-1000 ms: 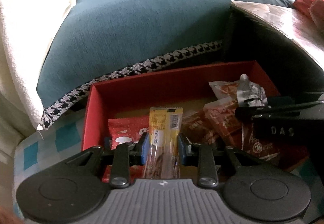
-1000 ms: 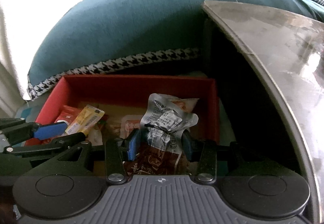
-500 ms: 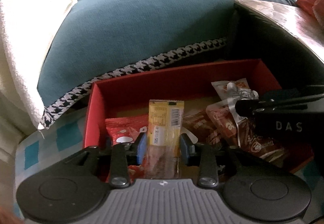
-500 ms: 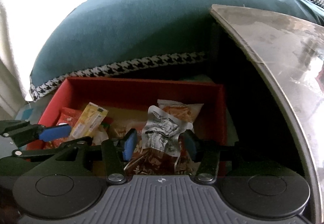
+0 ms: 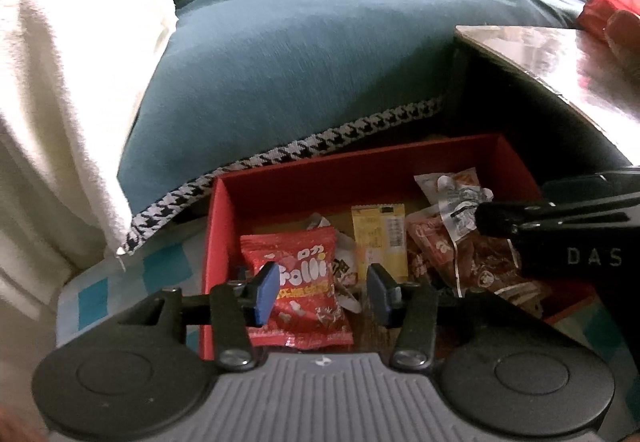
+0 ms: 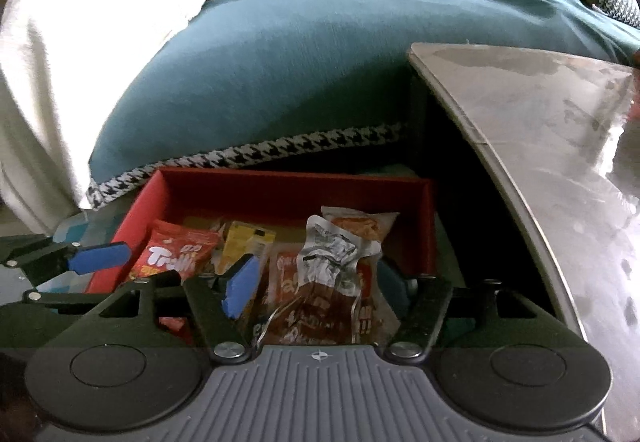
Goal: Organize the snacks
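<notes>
At the far left I see a white blanket (image 5: 60, 90) and a teal cushion (image 5: 300, 74) behind the red box (image 5: 218, 234) where the snacks are going. My left gripper (image 5: 324, 292) hangs over the near left part of that box with its fingers (image 5: 267, 292) spread wide and nothing between them. Directly under the gap lies the red gummy bag (image 5: 298, 290), flat on the box floor, its long axis running away from me, roughly in line with the fingers. Just beyond and to the right sits the yellow stick pack (image 5: 378, 242), also lengthwise away from me, loose in the box.

Further right, my right gripper (image 6: 316, 282) is over the right half of the box, fingers (image 6: 240, 284) well apart. The silver-topped brown pouch (image 6: 328, 274) rests between them, but neither pad seems to press it, so I judge it released, lying on the other red packets. Its long axis points forward, crumpled top farthest from me. The desk (image 6: 540, 130) edges in at right, with no snack visible on the part I see.

Whatever goes in next, the left side is nearer the free floor behind the gummy bag.
</notes>
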Tool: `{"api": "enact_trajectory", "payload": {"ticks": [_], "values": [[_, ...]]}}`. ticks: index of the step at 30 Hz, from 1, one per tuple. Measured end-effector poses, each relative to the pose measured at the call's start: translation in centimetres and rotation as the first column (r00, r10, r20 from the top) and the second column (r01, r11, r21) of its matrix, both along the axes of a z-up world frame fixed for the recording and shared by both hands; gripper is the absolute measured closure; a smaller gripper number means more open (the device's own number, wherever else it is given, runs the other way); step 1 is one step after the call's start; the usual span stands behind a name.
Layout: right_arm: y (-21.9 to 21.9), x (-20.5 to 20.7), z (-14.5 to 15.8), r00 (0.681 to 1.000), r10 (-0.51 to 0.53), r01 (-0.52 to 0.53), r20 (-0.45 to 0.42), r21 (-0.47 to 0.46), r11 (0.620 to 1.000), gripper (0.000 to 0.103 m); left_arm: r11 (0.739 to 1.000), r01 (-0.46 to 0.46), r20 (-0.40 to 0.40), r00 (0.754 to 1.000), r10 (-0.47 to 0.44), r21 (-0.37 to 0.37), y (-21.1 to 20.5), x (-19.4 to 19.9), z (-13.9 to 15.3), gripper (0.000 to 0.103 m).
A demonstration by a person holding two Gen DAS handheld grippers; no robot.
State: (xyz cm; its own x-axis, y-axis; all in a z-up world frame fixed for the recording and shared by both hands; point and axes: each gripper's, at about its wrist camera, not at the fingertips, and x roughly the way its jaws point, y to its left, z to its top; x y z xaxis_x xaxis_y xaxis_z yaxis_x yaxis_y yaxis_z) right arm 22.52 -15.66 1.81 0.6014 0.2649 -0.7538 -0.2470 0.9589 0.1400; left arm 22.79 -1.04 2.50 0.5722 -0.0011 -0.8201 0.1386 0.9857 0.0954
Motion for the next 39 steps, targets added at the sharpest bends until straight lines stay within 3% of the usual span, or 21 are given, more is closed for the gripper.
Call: {"api": "enact_trajectory", "payload": {"ticks": [32,39], "values": [[-0.8,-12.4,0.0,0.999,-0.037,0.039,-0.032,0.056,0.998,0.026,0.999,-0.003,-0.017,1.0,0.003,-0.039,1.2,-10.1,1.6,0.058],[-0.8,-15.3,-0.2,0.998,-0.036,0.039,-0.042,0.068,0.997,0.026,0.998,0.025,0.013,1.0,-0.024,-0.053,0.8,-13.6,2.6,0.05]]}}
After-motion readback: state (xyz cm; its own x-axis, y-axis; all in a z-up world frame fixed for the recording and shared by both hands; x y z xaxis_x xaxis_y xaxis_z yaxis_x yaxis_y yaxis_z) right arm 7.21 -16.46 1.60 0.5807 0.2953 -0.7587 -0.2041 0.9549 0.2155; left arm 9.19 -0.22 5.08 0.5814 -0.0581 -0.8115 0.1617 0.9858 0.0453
